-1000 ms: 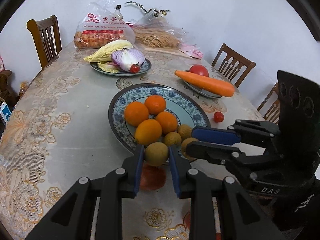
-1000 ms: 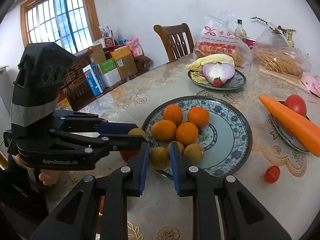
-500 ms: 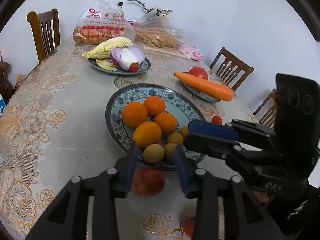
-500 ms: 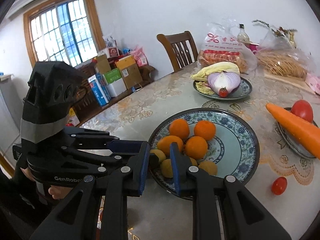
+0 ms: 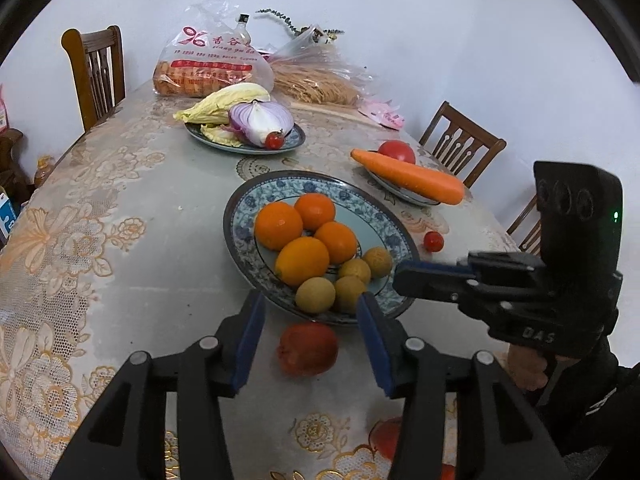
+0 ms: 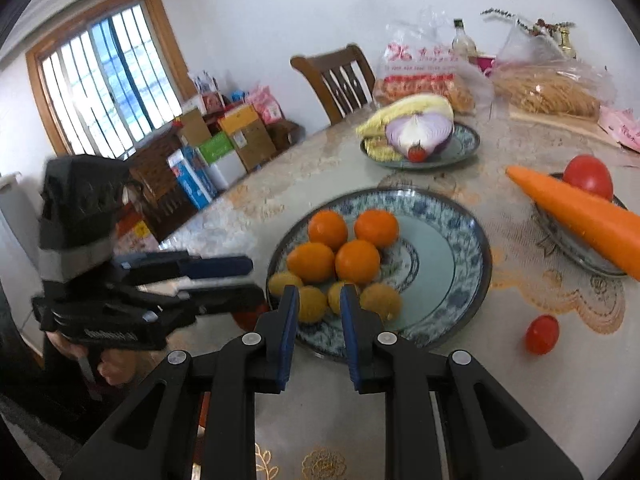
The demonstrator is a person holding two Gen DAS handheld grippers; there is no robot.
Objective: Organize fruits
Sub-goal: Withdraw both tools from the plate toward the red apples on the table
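A blue patterned plate holds several oranges and several small brown-yellow fruits at its near rim. A red fruit lies on the tablecloth just before the plate, below and between my left gripper's fingers. My left gripper is open and empty above it. My right gripper is open and empty, held just short of the plate's near rim. It also shows at the right of the left wrist view.
A plate with cabbage, half an onion and a cherry tomato stands farther back. A small dish holds a carrot and a tomato. A cherry tomato lies loose on the cloth. Food bags and wooden chairs ring the table.
Both grippers let go of their small fruits onto the plate, opened and drew back toward me. The left jaws opened wide over the red fruit.
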